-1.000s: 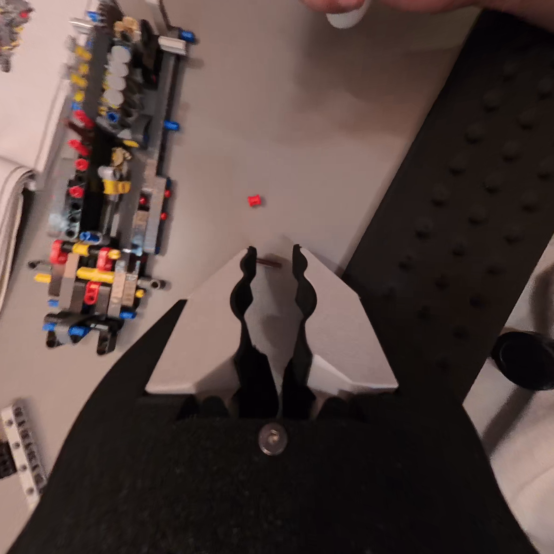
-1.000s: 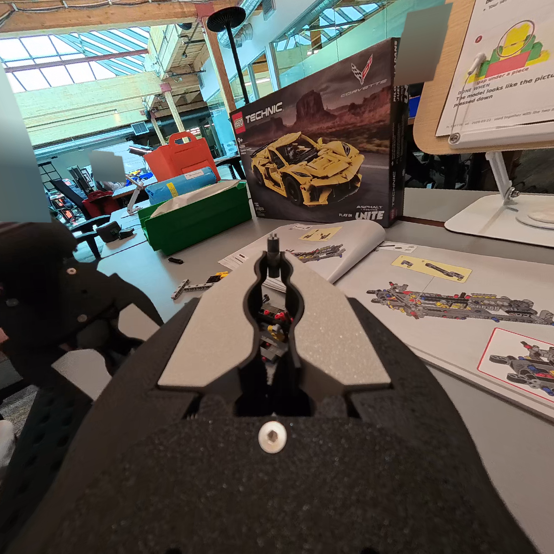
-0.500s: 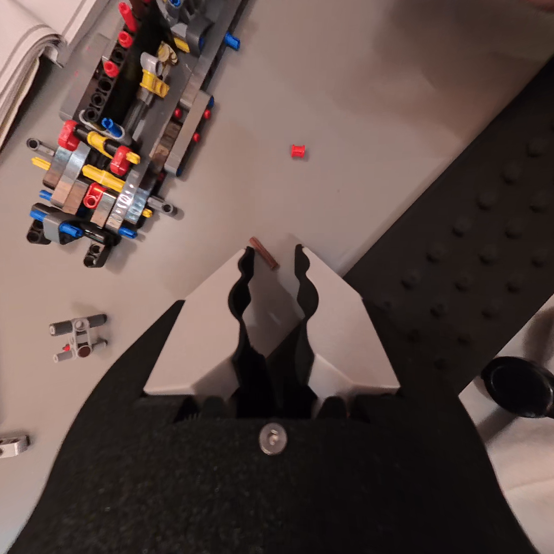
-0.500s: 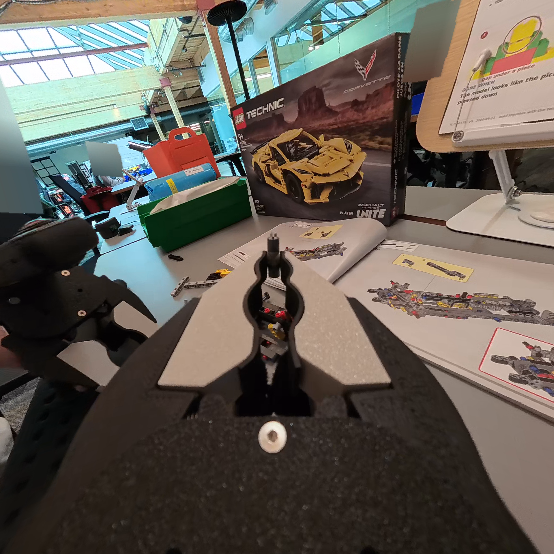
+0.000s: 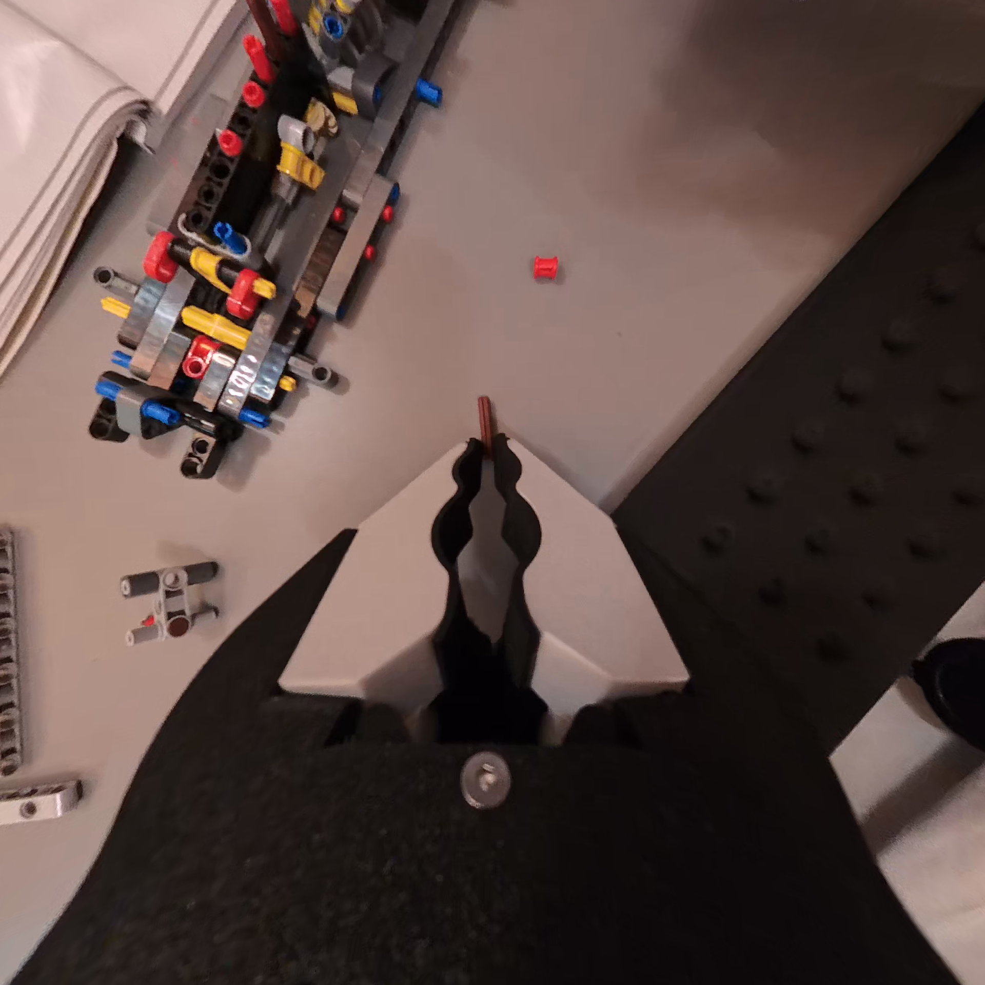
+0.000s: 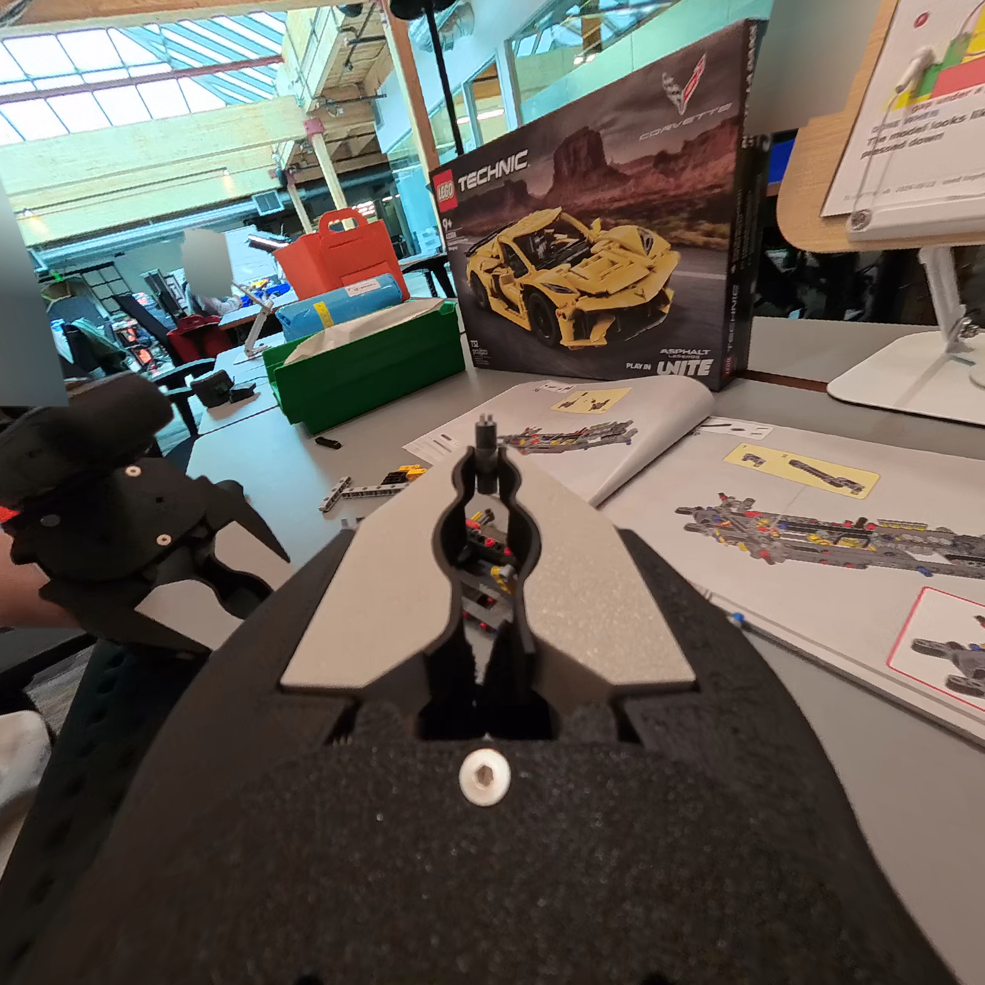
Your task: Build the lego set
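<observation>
The left gripper point(image 5: 486, 441) points down at the grey table point(image 5: 613, 176), its tips pinched on a thin brown axle point(image 5: 484, 421) that sticks out past them. Left of it lie a small grey connector point(image 5: 169, 601) and, at the picture's edge, a long grey beam point(image 5: 7, 650) and a short grey piece point(image 5: 40, 800). A black studded mat point(image 5: 831, 479) runs along the right. Just beyond the axle a small red bush point(image 5: 545, 267) sits alone on the table, and farther left lies the chassis point(image 5: 256, 250), a long build of grey and black beams with red, yellow and blue pins, its far end beside an open booklet point(image 5: 64, 122). The right gripper point(image 6: 486, 453) is held level above the table, clamped on a small black pin point(image 6: 485, 442) standing upright between its tips; part of the chassis shows through the gap behind them. The left gripper appears at its left. Beyond lie loose beams point(image 6: 368, 485), the booklet, a green bin point(image 6: 373, 368) and the set's box point(image 6: 591, 234) standing upright.
</observation>
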Demonstrator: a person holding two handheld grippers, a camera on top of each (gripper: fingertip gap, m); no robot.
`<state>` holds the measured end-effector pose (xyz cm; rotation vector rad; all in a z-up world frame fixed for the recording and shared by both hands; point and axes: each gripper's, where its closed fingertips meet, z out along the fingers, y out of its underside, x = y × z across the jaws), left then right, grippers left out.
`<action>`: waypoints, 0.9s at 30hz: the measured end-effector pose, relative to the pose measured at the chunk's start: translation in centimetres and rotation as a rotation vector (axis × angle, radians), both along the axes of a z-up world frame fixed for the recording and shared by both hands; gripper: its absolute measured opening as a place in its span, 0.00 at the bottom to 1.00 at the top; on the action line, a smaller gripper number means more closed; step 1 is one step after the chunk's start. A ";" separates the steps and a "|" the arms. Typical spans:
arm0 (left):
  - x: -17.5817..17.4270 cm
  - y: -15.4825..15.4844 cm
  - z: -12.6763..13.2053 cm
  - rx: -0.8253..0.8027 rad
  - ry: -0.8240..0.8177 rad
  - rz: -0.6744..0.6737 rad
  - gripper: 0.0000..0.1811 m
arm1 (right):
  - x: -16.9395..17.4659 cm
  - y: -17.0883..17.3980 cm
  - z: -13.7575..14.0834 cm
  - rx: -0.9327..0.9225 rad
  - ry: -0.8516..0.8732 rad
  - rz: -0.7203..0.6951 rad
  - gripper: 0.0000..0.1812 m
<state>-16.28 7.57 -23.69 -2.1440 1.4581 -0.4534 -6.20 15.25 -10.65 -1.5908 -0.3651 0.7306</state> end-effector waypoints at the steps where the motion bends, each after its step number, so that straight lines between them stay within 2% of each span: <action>1: 0.1 0.1 0.0 -0.009 -0.014 0.004 0.02 | -0.3 0.0 -0.2 -0.005 -0.011 0.012 0.03; 3: 0.3 0.2 0.5 -0.080 -0.076 0.019 0.02 | -0.7 -0.1 -0.6 0.002 -0.045 0.020 0.03; 4: 0.8 0.5 1.5 -0.125 -0.157 0.039 0.02 | -1.2 -0.3 -0.6 0.014 -0.057 0.043 0.03; 8: 3.1 1.4 9.3 -0.459 -0.594 0.092 0.02 | -3.6 -1.6 -0.8 0.039 -0.087 0.160 0.03; 11: 3.9 2.4 13.1 -0.645 -0.760 0.109 0.02 | -4.3 -2.6 0.6 0.067 0.001 0.230 0.03; 14: 4.2 2.7 14.2 -0.774 -0.803 0.127 0.02 | -4.3 -3.2 1.8 0.123 0.034 0.244 0.03; 18: 4.6 1.9 14.3 -0.926 -0.842 0.126 0.01 | -4.5 -3.4 1.8 0.143 0.014 0.247 0.03; 27: 4.4 1.4 14.0 -0.991 -0.869 0.148 0.01 | -5.1 -3.7 1.5 0.177 -0.047 0.254 0.03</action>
